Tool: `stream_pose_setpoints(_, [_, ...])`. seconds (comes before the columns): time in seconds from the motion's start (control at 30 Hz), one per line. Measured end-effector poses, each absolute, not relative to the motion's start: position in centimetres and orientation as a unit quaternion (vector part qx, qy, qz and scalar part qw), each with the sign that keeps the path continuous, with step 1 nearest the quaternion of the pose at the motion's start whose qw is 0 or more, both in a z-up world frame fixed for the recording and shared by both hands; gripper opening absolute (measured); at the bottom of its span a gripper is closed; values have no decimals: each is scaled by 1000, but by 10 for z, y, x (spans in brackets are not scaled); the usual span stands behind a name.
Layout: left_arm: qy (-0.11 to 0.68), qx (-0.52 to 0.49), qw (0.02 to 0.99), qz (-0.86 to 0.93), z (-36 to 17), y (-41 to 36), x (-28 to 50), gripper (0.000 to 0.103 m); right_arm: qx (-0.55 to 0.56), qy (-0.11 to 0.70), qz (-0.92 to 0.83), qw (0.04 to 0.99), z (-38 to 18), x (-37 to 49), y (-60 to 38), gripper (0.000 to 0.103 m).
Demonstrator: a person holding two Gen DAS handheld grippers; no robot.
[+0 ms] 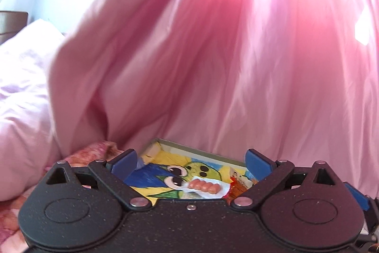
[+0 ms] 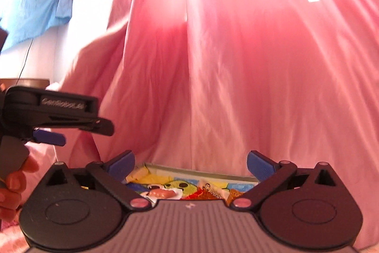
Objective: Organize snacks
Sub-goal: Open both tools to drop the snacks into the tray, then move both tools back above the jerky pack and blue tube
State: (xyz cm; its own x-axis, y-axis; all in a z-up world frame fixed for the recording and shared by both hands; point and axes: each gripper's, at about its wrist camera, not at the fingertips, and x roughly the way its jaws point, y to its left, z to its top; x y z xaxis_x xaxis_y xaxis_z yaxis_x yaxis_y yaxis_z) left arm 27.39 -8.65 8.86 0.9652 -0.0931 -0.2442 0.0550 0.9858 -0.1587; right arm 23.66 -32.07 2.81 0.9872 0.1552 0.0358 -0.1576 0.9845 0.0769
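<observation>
Below us, the box (image 1: 213, 155) sits low in both views, its pale rim against the pink curtain (image 1: 236, 63), and inside it lie the snacks: a clear pack of small sausages (image 1: 205, 187) on top of the cartoon picture that lines the box, with red and orange wrappers (image 2: 203, 195) to its right. We judge that a placing step has ended, since nothing is between either pair of fingers. Our left gripper (image 1: 190, 164) has its blue pads spread wide and empty above the box, and our right gripper (image 2: 190, 165) stands the same, wide apart and holding nothing. From the right wrist view we also see the left gripper from the side, held by a hand (image 2: 14, 181) at the left edge. Outward lie a pale pillow (image 1: 21, 77) and a blue cloth (image 2: 35, 8) hung on the wall. Next, we think, comes fetching another snack or tidying those in the box; no loose snack shows outside it, so we would first have to turn and find one.
</observation>
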Motion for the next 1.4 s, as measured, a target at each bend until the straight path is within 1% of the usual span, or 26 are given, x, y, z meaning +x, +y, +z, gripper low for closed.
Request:
stream_pose_setpoints(0.13, [115,-63,991,-30,87,-70,237,99,50,-27,71,996,31,211,-315,103])
stream_pose_setpoints(0.3, [126,-39,991,-16,72,-57,199,99,52,-29,61,996,31,180,-310,103])
stream_pose_setpoints(0.43, [143,-35,989,-7,57,-46,171,99,60,-14,62,996,20,154,-305,103])
stream_pose_setpoints(0.7, [196,-36,980,9,19,-27,133,99,39,13,64,997,0,117,-287,103])
stream_pose_setpoints(1.0, [277,-25,960,30,-24,-11,117,99,25,87,70,993,-31,87,-275,103])
stream_pose_setpoints(1.23, [331,-35,942,36,-50,-2,122,99,5,172,74,982,-56,88,-264,103])
stream_pose_setpoints(1.4, [357,-22,933,31,-64,-5,129,99,-6,204,79,976,-68,96,-258,103])
